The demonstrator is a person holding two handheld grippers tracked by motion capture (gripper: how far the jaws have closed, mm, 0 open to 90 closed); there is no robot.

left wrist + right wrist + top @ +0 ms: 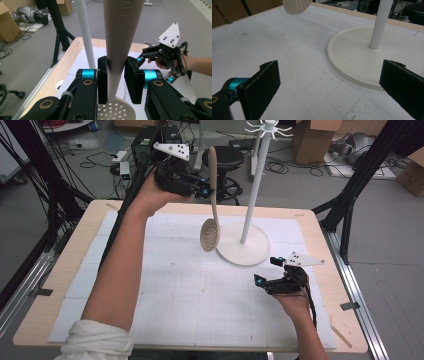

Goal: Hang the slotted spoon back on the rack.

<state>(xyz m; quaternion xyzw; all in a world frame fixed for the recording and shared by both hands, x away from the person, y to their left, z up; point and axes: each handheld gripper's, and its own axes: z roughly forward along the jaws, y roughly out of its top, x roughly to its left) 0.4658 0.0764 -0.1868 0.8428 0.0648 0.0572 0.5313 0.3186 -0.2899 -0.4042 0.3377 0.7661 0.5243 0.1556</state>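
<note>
Down at the near edge of the high view, a rolled white sleeve (97, 340) and the forearm running up to the left gripper (207, 190), which is raised over the far side of the table (60, 285). Its jaws are clamped on the handle of a beige slotted spoon (212, 205), pads pressing both sides of the narrow neck. The spoon hangs in the air, just left of the white stand (250, 195). Its long axis runs near upright, handle end up, perforated bowl down and a touch leftward, clear of the stand's round base (247, 252).

Right gripper (274, 272) rests near the right edge, jaws wide apart, nothing between them.

Looks like a hang-up job on those top hooks (269, 129). To do it well: keep the spoon plumb, lift until the handle tip tops the hooks, hold the grip firm so the bowl doesn't swing into the pole.
</note>
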